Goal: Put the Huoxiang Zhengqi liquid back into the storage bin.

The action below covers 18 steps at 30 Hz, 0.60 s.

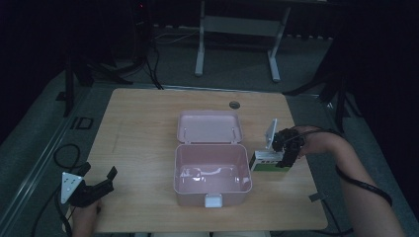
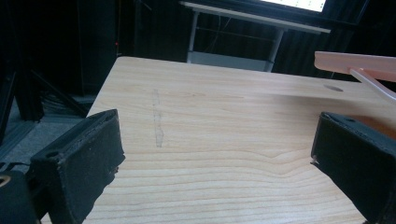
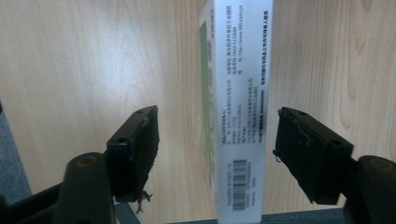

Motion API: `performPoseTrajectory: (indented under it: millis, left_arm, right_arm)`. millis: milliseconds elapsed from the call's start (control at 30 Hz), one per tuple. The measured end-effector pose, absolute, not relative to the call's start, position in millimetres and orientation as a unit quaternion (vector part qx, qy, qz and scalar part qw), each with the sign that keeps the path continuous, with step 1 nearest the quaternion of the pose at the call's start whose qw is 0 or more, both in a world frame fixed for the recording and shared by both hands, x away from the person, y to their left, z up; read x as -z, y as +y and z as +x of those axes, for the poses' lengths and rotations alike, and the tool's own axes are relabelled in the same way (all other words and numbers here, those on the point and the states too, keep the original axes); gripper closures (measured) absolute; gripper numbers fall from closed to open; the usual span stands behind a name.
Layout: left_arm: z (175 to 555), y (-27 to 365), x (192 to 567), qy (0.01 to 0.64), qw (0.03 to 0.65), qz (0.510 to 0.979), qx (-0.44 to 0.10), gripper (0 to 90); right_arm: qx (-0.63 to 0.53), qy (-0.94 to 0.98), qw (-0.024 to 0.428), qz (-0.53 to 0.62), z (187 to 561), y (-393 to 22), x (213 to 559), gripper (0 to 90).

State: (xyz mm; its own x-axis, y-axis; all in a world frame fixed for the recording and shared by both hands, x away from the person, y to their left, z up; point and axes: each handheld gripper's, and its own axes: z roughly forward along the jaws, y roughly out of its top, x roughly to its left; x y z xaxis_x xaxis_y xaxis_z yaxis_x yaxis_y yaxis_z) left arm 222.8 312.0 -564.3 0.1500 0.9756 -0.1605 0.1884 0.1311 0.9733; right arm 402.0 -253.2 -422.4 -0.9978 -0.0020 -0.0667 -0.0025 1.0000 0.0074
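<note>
High view: my right gripper (image 1: 285, 157) is at the right side of the table (image 1: 143, 123), poised over a small white-and-green carton (image 1: 264, 163) that lies just right of the open pink box (image 1: 212, 173). I judge the carton is bound for that box, which explains the approach from the outer side. The box's lid (image 1: 209, 127) is thrown back on the far side, so the cavity is clear; its right wall stands between the carton and the space inside, and the carton will need lifting over it. My left gripper (image 1: 94, 190) waits at the near left corner, well apart from the box.

Left gripper view: the jaws are spread wide with bare wood between them, nothing held. The pink lid's edge (image 2: 355, 63) shows at the far right.

Right gripper view: the carton (image 3: 238, 116) stands on edge between my jaws, printed side facing up. The pads sit either side with a visible gap on each, so it is straddled, not yet pinched.
</note>
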Motion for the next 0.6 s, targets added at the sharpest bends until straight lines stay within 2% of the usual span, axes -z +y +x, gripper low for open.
performPoseTrajectory:
  millis: [167,333,600]
  left_arm:
    - [223,312,564,0.535,0.529,0.544,-0.372,2.2]
    - [223,312,564,0.534,0.528,0.544,-0.373,2.2]
    - [223,312,564,0.535,0.528,0.544,-0.372,2.2]
  right_arm:
    - [0.012,1.0,0.029,-0.001,410,-248,432,33.9]
    - [0.019,0.999,0.027,-0.001,416,-248,438,42.5]
    - [0.026,1.0,0.014,-0.002,423,-246,451,47.6]
